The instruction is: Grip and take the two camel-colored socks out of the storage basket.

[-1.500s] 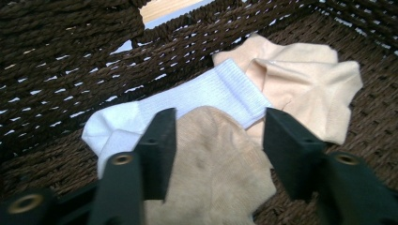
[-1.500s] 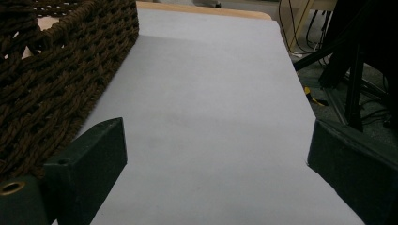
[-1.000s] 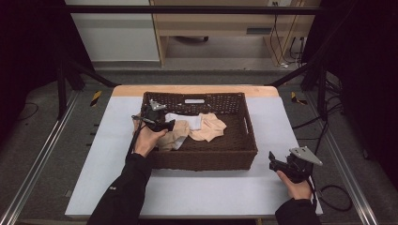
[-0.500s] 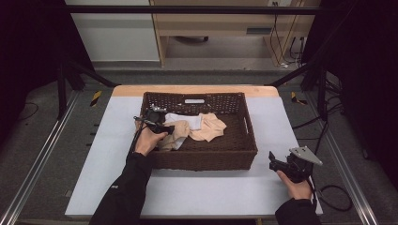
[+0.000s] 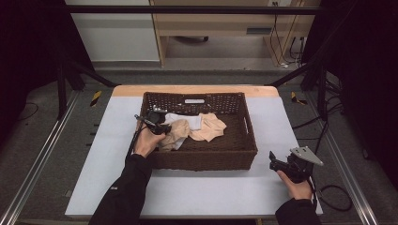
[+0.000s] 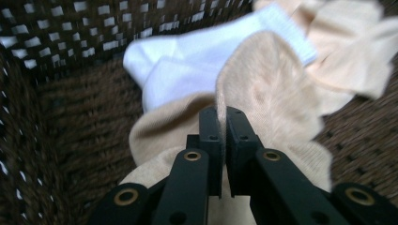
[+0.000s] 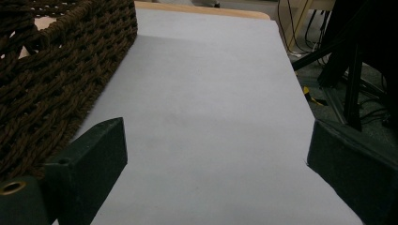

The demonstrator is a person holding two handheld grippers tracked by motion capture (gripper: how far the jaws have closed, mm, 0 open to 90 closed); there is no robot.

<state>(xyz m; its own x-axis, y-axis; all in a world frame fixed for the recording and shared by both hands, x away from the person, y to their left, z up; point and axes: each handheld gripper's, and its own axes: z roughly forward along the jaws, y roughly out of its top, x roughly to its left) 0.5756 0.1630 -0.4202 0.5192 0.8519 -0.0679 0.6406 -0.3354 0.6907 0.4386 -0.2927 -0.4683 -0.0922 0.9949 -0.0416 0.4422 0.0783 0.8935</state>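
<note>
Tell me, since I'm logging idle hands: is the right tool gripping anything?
No: the right tool sits open over the bare table, beside the basket, with nothing between its jaws.

The counter [image 5: 197,192] has a pale grey-white top, with a strip of light wood along its far edge. A dark brown woven wicker basket [image 5: 206,158] sits directly on it, slightly toward the far side and near the middle. The right tool [image 5: 284,165] rests at the counter's near right corner, just beside the basket.
</note>
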